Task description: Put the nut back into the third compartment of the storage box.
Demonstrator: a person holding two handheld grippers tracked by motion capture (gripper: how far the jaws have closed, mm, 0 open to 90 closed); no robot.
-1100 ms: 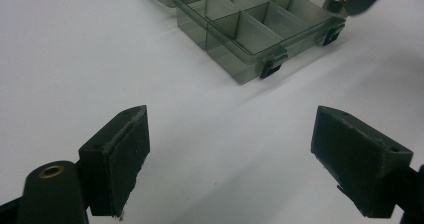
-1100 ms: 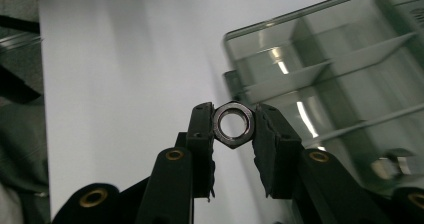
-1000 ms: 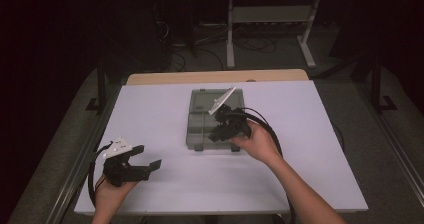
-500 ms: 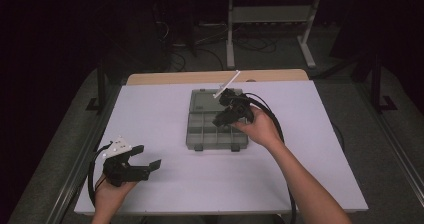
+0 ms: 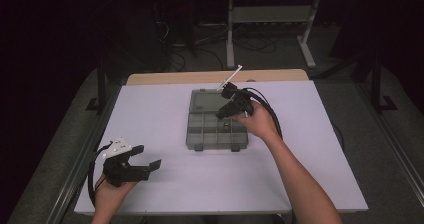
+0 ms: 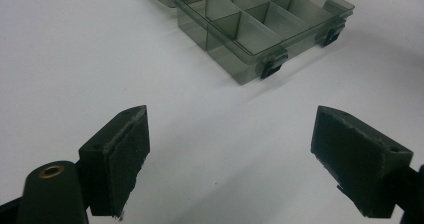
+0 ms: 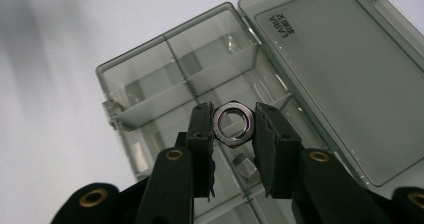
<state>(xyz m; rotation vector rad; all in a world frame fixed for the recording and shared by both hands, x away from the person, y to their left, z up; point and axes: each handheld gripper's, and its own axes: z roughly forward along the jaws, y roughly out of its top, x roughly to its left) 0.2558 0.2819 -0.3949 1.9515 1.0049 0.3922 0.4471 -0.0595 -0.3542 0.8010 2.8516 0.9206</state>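
Since a second ago the right tool (image 7: 234, 129), clamped on a steel nut (image 7: 233, 123), has travelled toward twelve o'clock over the open organizer box (image 5: 200, 134); the left tool (image 6: 232, 159) rests gaping on the table (image 5: 165, 109) at seven o'clock. Placing is in hand: next it likely must lower over a compartment and release.

Silvery hex nut (image 7: 233, 123), hole facing the camera, above the open compartment box (image 7: 165, 89).

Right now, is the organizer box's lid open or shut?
Open. In the right gripper view the clear lid lies folded back flat beside the organizer box, its dividers exposed; the right gripper holds a hex nut over it.
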